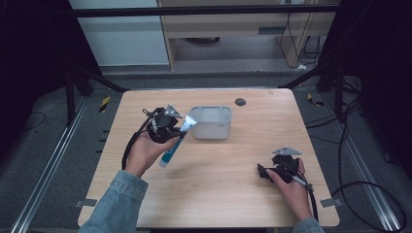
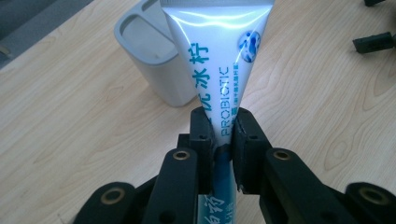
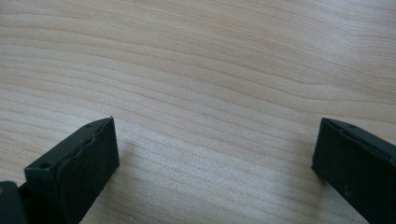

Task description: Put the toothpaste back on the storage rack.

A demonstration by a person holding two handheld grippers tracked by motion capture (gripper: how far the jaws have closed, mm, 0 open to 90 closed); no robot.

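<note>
Holding one toothpaste tube [image 1: 175,143] in the left gripper [image 1: 171,130], we are keeping it lifted above the wooden table [image 1: 218,194], slanted, with its flat crimped end up and toward the far side and its blue cap end pointing down toward us. In the left gripper view the two black jaws are pressing on the tube [image 2: 219,70] from either side at its narrow part, so the grip is tight and the white body with teal lettering is fanning out above them.

Just beyond the crimped end we are seeing one grey container [image 1: 211,122] standing upright on the table, open at the top (in the left gripper view its rim [image 2: 140,35] is showing an inner compartment, and how many there are we cannot tell). The tube's upper end is overlapping the container's near left corner in the high view; whether they are touching we cannot tell.

One small dark round spot [image 1: 240,101] is sitting on the table behind the container.

We are resting the right gripper [image 1: 266,173] on the table at the near right, well apart from the tube. Its two jaws are standing wide apart with bare wood [image 3: 210,93] between them and nothing gripped.
</note>
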